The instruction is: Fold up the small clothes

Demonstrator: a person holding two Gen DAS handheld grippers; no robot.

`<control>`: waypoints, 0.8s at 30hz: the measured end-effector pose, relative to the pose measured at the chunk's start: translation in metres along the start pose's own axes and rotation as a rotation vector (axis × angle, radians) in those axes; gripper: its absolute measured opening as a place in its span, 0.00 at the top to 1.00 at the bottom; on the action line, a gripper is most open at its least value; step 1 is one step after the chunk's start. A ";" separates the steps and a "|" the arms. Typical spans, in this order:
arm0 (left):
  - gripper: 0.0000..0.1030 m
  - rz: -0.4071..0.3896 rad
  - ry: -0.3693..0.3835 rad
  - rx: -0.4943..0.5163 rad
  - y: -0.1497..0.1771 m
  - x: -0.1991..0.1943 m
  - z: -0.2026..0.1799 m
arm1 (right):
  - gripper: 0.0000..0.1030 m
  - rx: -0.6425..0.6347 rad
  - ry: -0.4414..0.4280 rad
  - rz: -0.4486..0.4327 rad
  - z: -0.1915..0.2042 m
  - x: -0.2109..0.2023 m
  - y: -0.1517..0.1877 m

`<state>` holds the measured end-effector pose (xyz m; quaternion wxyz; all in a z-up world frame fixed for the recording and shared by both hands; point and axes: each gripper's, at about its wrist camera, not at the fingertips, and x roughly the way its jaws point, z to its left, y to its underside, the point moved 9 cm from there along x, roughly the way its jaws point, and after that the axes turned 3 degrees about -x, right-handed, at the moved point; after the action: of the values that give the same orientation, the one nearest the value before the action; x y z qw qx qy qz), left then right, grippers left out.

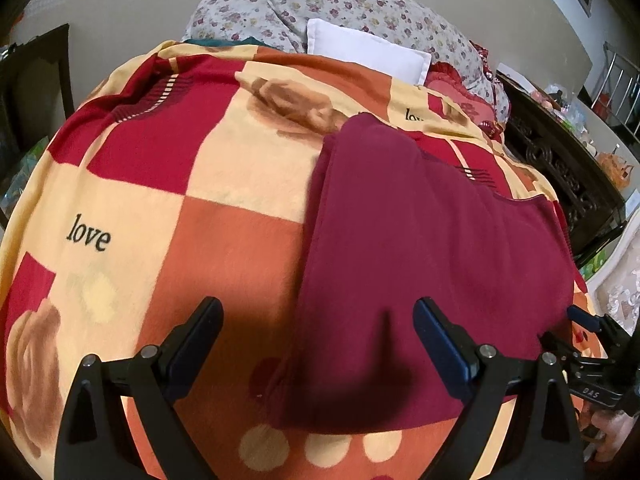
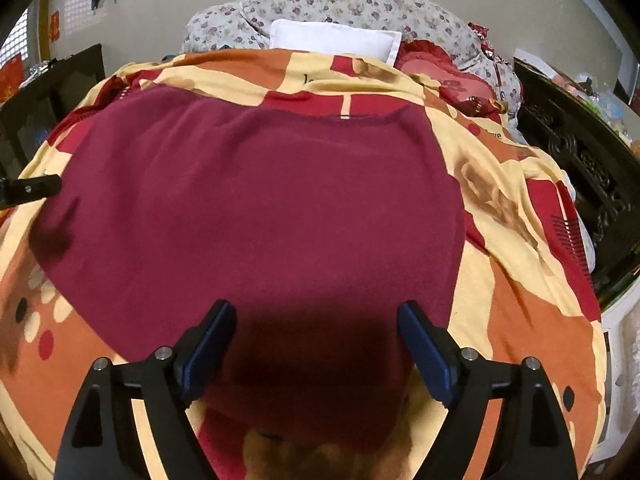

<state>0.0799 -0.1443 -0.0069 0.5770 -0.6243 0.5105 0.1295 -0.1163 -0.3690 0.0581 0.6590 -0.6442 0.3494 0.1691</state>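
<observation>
Both claws, left claw point(image 1: 318, 344) and right claw point(image 2: 316, 340), gape empty over the soft, light maroon garment point(image 2: 256, 208); pinch its near hem corners.

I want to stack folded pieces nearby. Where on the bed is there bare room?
The patterned red, orange and cream blanket lies bare left of the flat maroon garment, around the word "love". A narrower strip lies bare on the garment's right. The head end is crowded: white pillow, floral quilt.
</observation>
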 end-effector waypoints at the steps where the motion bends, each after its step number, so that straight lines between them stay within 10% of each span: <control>1: 0.07 -0.002 0.002 -0.003 0.000 -0.001 0.001 | 0.15 0.002 0.001 -0.011 -0.001 -0.005 0.000; 16: 0.07 0.017 0.023 -0.054 0.006 0.014 0.010 | 0.11 0.031 0.000 -0.003 -0.007 -0.005 -0.001; 24: 0.07 0.003 0.039 -0.090 0.007 0.021 0.011 | 0.11 0.104 -0.201 -0.032 0.023 0.009 -0.046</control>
<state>0.0881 -0.1440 -0.0297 0.5382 -0.6510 0.5163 0.1412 -0.0732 -0.3541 0.0840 0.7259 -0.5943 0.2797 0.2040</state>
